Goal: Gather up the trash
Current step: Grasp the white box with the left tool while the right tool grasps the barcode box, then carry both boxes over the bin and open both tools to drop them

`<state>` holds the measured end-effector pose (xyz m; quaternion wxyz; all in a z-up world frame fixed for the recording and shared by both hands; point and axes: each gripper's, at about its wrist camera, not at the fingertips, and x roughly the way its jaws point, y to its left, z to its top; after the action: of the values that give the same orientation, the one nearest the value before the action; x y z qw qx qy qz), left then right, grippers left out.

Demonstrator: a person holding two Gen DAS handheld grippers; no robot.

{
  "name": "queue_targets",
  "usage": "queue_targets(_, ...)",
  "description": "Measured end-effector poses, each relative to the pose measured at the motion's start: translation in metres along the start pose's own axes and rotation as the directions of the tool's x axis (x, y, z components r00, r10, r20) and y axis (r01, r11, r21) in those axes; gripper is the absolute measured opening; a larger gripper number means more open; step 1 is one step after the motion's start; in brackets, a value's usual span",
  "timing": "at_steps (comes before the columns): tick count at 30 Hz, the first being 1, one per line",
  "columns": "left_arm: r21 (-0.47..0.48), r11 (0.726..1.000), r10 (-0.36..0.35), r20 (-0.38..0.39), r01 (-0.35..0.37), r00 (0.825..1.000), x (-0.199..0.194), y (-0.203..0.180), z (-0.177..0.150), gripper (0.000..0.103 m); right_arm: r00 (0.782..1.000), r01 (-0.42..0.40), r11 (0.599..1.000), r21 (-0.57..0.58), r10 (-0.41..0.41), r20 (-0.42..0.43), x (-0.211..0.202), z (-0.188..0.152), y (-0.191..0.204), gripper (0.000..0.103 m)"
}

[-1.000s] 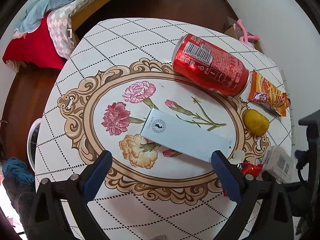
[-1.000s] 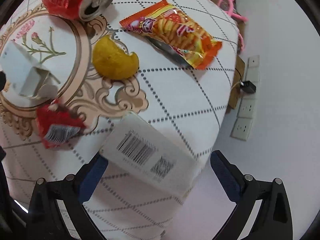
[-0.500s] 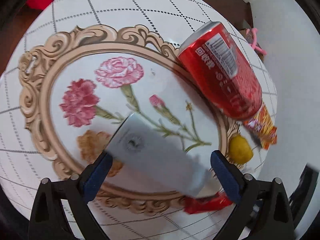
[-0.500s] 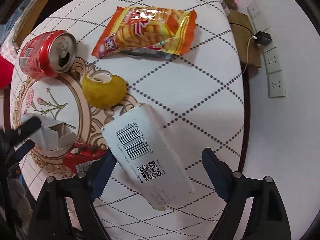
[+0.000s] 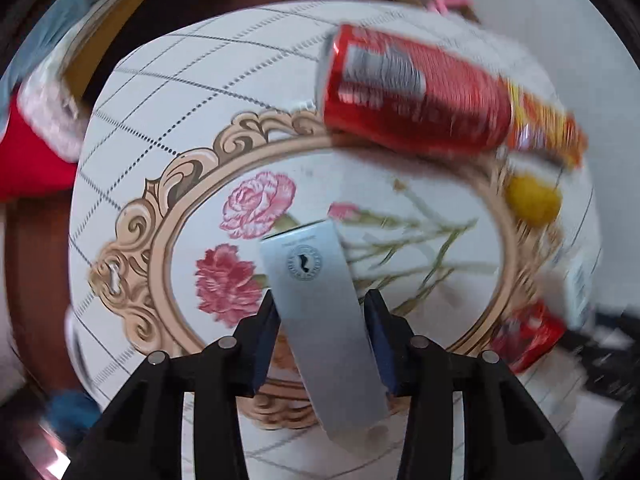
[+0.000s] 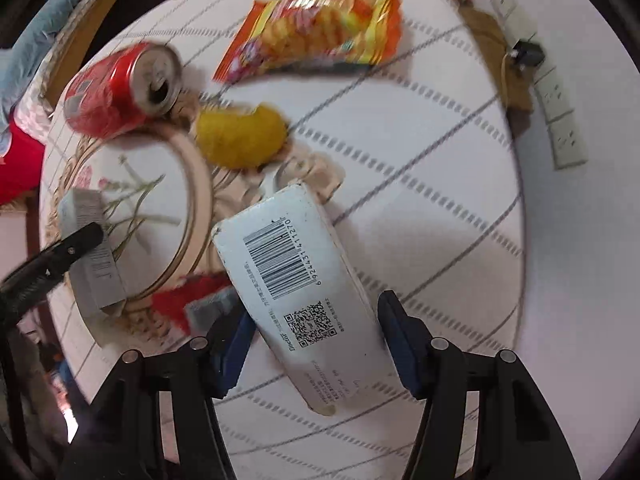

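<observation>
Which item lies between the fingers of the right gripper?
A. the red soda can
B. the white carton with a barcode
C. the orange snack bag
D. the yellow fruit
B: in the right wrist view the white carton with a barcode lies between the closing fingers of the right gripper.

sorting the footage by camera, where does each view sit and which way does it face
Left wrist: on the left gripper, facing down at the table; its closing pads flank a grey box.
Right wrist: on the right gripper, facing down near the table edge; its closing pads flank a white barcoded box.
Shared: red can, yellow peel, snack bag, grey box.
</observation>
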<state>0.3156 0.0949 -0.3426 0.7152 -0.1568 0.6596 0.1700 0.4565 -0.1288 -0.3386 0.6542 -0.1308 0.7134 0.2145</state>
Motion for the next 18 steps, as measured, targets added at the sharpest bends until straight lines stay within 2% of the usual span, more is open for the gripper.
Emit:
queue_targets(1, 0.004, 1.0, 0.003, -0.021, -0.003, 1.0, 0.004, 0.001, -0.001, 0.041, 1.0, -0.002, 1.0, -0.005, 0.002, -0.009, 0.002, -0.003, 0.004, 0.075)
queue_targets(2, 0.005, 1.0, -0.011, -0.009, 0.011, 1.0, 0.003, 0.003, -0.003, 0.041, 1.0, 0.006, 1.0, -0.015, -0.006, -0.005, 0.001, -0.007, 0.007, 0.076)
queue_targets(5, -0.016, 1.0, -0.008, -0.004, 0.008, 1.0, 0.003, 0.004, -0.01, 0.041, 0.997, 0.074, 0.995, -0.06, -0.072, 0.024, -0.001, -0.015, 0.018, 0.076)
queue_targets(7, -0.025, 1.0, 0.002, 0.015, -0.002, 1.0, 0.001, 0.003, -0.016, 0.04, 0.995, 0.091, 0.993, -0.079, -0.088, 0.042, 0.0, -0.016, 0.023, 0.076)
queue_targets(9, -0.03, 1.0, 0.004, 0.04, -0.002, 0.999, 0.0, 0.001, -0.025, 0.035, 0.99, 0.127, 0.987, -0.093, -0.121, 0.068, 0.001, -0.023, 0.03, 0.067)
queue_targets(10, -0.03, 1.0, 0.01, 0.053, -0.008, 0.999, -0.001, 0.001, -0.032, 0.034, 0.987, 0.144, 0.985, -0.095, -0.137, 0.084, 0.001, -0.026, 0.03, 0.055)
queue_targets(15, -0.038, 0.998, 0.052, 0.143, -0.047, 0.988, -0.021, -0.004, -0.058, 0.034, 0.98, 0.151, 0.986, -0.069, -0.14, 0.139, 0.001, -0.045, 0.039, 0.054)
queue_targets(18, -0.036, 0.997, 0.069, 0.217, -0.062, 0.974, -0.047, -0.007, -0.08, 0.034, 0.97, 0.161, 0.986, -0.036, -0.151, 0.192, -0.015, -0.058, 0.038, 0.054)
